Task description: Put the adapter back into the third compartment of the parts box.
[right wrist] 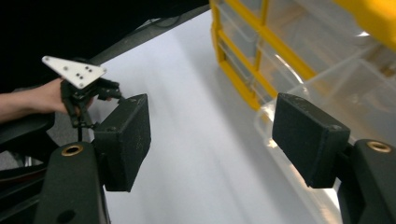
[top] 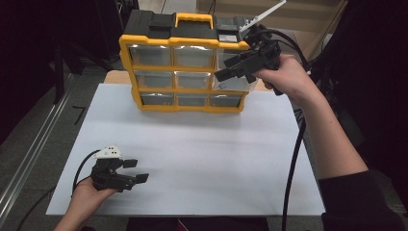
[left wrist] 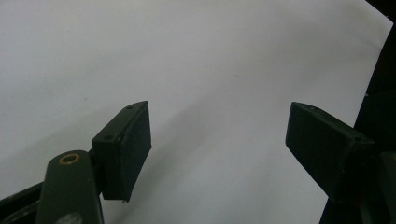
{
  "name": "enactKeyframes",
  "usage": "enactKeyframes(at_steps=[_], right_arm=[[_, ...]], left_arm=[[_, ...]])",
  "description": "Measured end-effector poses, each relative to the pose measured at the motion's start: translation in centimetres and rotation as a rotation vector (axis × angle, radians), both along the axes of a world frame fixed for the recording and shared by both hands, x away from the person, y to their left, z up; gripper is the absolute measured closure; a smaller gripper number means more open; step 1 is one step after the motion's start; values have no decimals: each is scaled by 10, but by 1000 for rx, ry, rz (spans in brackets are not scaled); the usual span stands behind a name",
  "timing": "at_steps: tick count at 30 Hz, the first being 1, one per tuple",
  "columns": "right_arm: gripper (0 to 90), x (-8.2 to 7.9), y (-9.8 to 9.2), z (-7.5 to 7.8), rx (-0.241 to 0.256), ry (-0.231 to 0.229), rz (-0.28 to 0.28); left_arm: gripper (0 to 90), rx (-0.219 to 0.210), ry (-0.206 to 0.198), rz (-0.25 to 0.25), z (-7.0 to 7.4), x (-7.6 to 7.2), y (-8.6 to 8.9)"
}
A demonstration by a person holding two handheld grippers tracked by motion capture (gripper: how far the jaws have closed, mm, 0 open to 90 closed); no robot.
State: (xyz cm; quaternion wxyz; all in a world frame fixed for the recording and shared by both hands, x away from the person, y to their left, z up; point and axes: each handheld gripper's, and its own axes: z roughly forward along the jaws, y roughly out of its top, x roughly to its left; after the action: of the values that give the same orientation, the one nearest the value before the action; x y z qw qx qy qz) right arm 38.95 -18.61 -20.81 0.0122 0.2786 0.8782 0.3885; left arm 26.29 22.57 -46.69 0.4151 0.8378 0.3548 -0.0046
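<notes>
The right tongs hung open beside the far organizer's protruding drawer, seemingly poised to handle it; the left tongs rested open, idle, near-left on the tabletop.

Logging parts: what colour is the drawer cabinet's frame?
Yellow frame with a black top, clearest in the high view.

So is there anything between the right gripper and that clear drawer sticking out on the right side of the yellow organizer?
Nothing visible. The right gripper hangs open right at the pulled-out clear drawer of the organizer, with only bare white table beneath. The left gripper sits far off, near the table's front edge.
</notes>
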Motion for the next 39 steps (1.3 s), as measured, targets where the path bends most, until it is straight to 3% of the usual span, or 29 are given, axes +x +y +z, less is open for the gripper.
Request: enactKeyframes(at_steps=[11, 14, 20, 29, 39], right_arm=[[268, -17, 8, -13, -7, 7, 37], [268, -20, 9, -21, -6, -12, 48], [269, -26, 12, -42, -11, 17, 65], [280, -33, 14, -59, -11, 15, 75], [295, -39, 11, -90, 0, 5, 64]], left_arm=[[238, -1, 2, -1, 0, 0, 0], [238, 2, 0, -1, 0, 0, 0], [239, -4, 2, 2, 0, 0, 0], [238, -3, 1, 3, 0, 0, 0], [238, -2, 0, 4, 0, 0, 0]])
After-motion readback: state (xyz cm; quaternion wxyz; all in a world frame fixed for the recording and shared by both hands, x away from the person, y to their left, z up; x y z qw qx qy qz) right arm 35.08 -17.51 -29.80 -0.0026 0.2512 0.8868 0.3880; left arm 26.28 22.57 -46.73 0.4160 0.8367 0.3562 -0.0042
